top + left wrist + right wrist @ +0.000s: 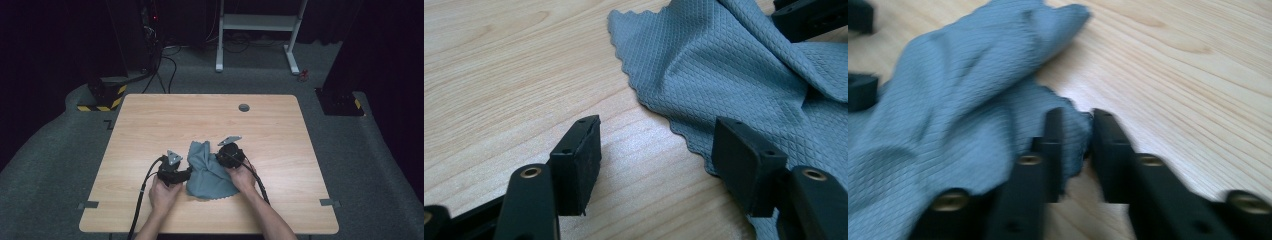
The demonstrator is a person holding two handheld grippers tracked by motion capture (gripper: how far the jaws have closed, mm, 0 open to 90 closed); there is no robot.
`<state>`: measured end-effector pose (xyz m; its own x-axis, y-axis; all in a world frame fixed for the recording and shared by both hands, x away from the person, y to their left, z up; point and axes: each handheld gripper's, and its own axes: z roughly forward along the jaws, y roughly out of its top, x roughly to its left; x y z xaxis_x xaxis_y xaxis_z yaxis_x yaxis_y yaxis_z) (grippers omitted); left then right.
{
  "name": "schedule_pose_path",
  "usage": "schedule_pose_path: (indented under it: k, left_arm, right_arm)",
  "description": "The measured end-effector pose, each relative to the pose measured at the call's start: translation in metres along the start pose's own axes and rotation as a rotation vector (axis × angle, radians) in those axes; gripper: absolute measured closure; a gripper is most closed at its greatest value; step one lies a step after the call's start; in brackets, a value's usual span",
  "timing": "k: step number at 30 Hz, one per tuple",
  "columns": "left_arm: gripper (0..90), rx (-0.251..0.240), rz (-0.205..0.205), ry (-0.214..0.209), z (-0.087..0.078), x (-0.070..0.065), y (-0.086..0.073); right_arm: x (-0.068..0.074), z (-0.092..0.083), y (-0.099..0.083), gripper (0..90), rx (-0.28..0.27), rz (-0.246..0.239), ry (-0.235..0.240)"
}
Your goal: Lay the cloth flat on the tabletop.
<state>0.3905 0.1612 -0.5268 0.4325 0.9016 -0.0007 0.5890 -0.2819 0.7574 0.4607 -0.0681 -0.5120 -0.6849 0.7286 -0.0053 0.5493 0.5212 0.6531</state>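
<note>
A grey-blue textured cloth (pixel 207 172) lies crumpled on the wooden table (pixel 200 115) near its front edge, between my two hands. My left gripper (pixel 189 174) rests at the cloth's left side. Its jaws stand wide open (pixel 659 130), with bare wood and the scalloped edge of the cloth (pixel 724 65) between them. My right gripper (pixel 220 159) is at the cloth's right side. Its jaws (pixel 1078 117) are close together, and a bunched corner of the cloth (pixel 963 100) sits in the narrow gap, not clearly pinched.
A round cable hole (pixel 244 107) sits near the table's far edge. Beyond the table, a white desk frame (pixel 257 30) and a yellow-and-black striped base (pixel 102 97) stand on the carpet. Bare wood surrounds the cloth on all sides.
</note>
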Motion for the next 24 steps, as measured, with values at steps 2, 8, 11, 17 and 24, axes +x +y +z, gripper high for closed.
schedule_pose_path:
  k: [2,8,11,17,24]
  left_arm:
    - [36.8,0.000,0.000,0.000,0.000,0.000,0.000]
    - [36.8,-0.001,0.001,0.000,0.000,0.000,0.000]
    - [36.7,0.000,0.000,0.001,0.000,0.000,0.000]
    - [36.7,-0.001,0.001,0.000,0.000,0.000,0.000]
    - [36.7,0.000,0.000,-0.001,0.000,0.000,0.000]
  right_arm:
    - [0.003,0.000,0.000,88.5,0.000,-0.041,-0.005]
    - [-0.010,-0.009,0.001,90.0,-0.021,-0.015,-0.046]
    - [-0.039,-0.020,-0.003,90.0,-0.036,0.080,-0.101]
    - [-0.078,-0.027,-0.010,89.9,-0.046,0.175,-0.180]
    - [-0.085,-0.021,-0.017,78.0,-0.043,0.213,-0.161]
